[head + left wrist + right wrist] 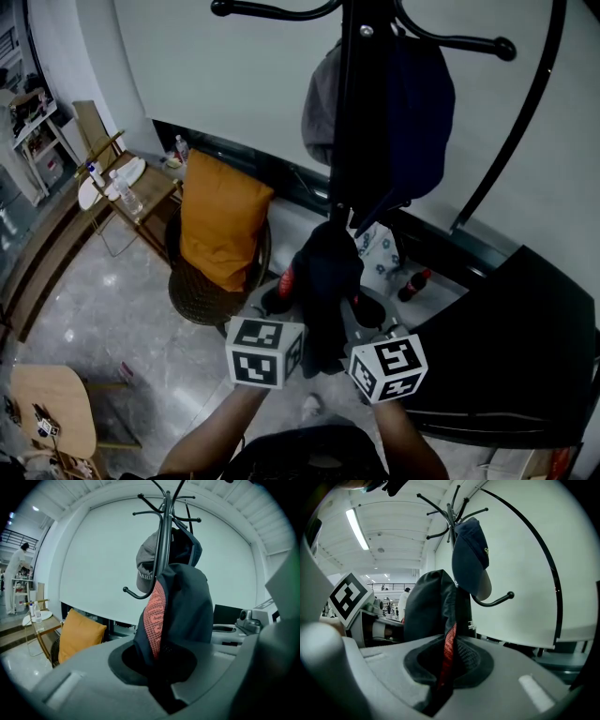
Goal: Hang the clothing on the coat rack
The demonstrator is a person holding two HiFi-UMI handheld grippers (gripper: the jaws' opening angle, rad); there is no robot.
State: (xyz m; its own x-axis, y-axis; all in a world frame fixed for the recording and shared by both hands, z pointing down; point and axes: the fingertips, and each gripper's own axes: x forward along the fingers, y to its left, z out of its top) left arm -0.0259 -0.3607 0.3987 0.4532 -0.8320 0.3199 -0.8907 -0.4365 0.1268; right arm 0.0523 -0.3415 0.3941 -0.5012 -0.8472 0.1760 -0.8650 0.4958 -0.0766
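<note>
A dark garment (323, 277) with a red mesh strip hangs bunched in front of the black coat rack (352, 112), just below its hooks. My left gripper (286, 305) and right gripper (364, 317) are both shut on it from below, side by side. In the left gripper view the garment (185, 616) and its red strip (154, 618) rise out of the closed jaws (164, 686) against the rack pole (164, 536). The right gripper (440, 686) clamps the red strip (449, 648). A grey cap (322, 103) and a navy cap (422, 98) hang on the rack.
A wicker chair with an orange cushion (220, 220) stands left of the rack. A side table (155, 183) with bottles is further left. A black table (525, 347) fills the right side, a round wooden table (56, 408) the lower left. A bottle (414, 283) stands near the rack base.
</note>
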